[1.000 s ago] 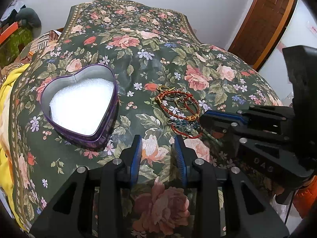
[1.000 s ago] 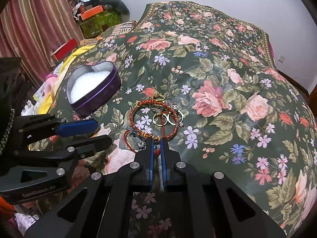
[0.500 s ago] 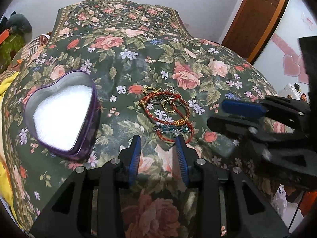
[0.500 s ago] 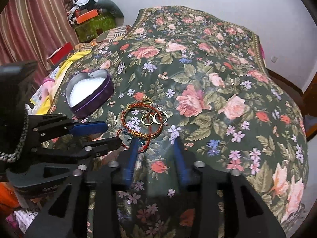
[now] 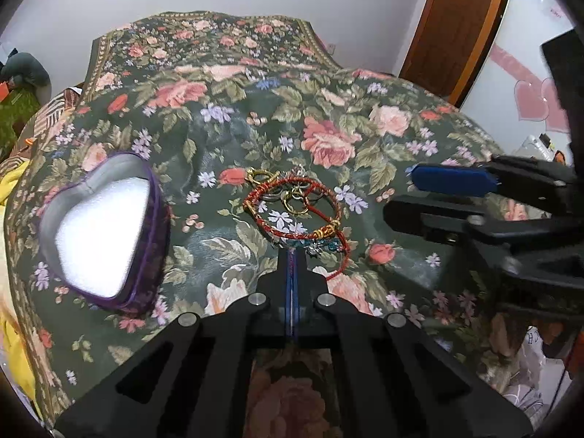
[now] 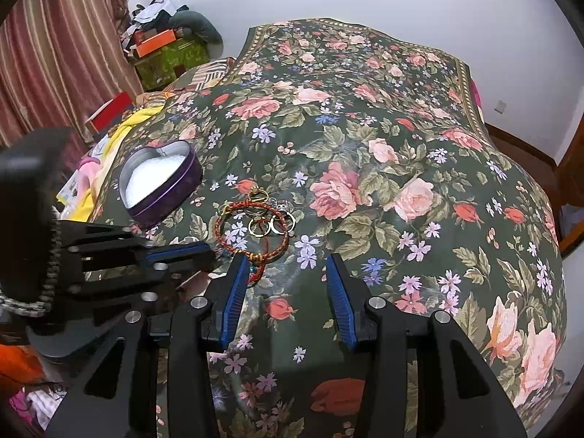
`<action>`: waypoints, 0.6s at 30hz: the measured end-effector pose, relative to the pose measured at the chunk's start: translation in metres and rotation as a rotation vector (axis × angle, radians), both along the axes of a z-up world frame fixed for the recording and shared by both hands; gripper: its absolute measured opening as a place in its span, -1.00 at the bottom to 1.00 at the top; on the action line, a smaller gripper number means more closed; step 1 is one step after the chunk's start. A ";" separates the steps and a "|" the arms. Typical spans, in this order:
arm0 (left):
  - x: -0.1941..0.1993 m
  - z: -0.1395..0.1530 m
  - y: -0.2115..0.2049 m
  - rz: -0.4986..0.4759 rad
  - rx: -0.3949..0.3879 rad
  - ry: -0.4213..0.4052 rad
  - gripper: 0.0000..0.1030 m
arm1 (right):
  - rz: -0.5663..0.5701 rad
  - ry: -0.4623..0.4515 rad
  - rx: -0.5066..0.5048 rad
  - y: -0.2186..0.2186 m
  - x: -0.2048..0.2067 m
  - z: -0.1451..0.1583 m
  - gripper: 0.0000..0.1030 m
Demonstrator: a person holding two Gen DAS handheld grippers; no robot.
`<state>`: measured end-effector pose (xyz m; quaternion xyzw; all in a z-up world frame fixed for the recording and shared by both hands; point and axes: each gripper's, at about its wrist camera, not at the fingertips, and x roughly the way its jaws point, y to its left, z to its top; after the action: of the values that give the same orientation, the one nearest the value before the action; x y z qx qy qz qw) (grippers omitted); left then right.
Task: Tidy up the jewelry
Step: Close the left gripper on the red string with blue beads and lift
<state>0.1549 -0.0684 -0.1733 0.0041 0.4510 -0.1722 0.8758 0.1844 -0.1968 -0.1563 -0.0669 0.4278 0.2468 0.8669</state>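
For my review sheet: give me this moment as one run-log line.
left gripper: just closed at jewelry pile, hold unclear | right gripper: open, empty | heart tin: open, no jewelry inside

Left tool (image 5: 291,255) tips hide red cord's (image 5: 337,252) end.

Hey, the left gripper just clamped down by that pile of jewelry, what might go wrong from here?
1. The left gripper has just closed at the pile's near edge; a thin red strand shows between its pads. The red braided bracelet and gold rings lie tangled, so lifting may drag several pieces.
2. The heart-shaped tin sits apart, so loose pieces could drop onto the floral bedspread.
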 end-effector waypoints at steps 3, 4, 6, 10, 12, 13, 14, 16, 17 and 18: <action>-0.008 0.014 0.010 0.018 -0.014 -0.035 -1.00 | 0.001 0.003 0.005 0.000 0.000 0.000 -0.22; -0.011 0.020 0.014 0.029 -0.021 -0.047 -1.00 | 0.003 0.002 0.005 0.001 -0.001 0.001 -0.22; -0.014 0.029 0.023 0.048 -0.033 -0.066 -1.00 | 0.005 -0.002 0.000 0.002 -0.002 0.002 -0.22; -0.018 0.044 0.040 0.082 -0.068 -0.093 -1.00 | 0.011 0.001 0.004 0.006 -0.002 0.003 -0.23; -0.021 0.052 0.047 0.099 -0.071 -0.116 -1.00 | 0.013 0.004 0.005 0.008 -0.002 0.003 -0.22; -0.022 0.056 0.050 0.105 -0.071 -0.128 -1.00 | 0.017 0.006 0.008 0.010 -0.003 0.003 -0.22; -0.023 0.058 0.052 0.109 -0.070 -0.133 -1.00 | 0.022 0.010 0.009 0.011 -0.002 0.002 -0.23; -0.024 0.060 0.053 0.109 -0.054 -0.136 -1.00 | 0.023 0.018 0.008 0.013 -0.001 0.000 -0.23; -0.025 0.059 0.053 0.107 -0.051 -0.130 -1.00 | 0.024 0.025 0.007 0.014 0.000 -0.001 -0.23; -0.024 0.056 0.053 0.102 -0.050 -0.116 -1.00 | 0.026 0.035 0.005 0.015 0.001 -0.002 -0.23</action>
<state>0.1307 -0.0155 -0.1173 -0.0307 0.3945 -0.1382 0.9079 0.1853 -0.1816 -0.1586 -0.0658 0.4413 0.2604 0.8562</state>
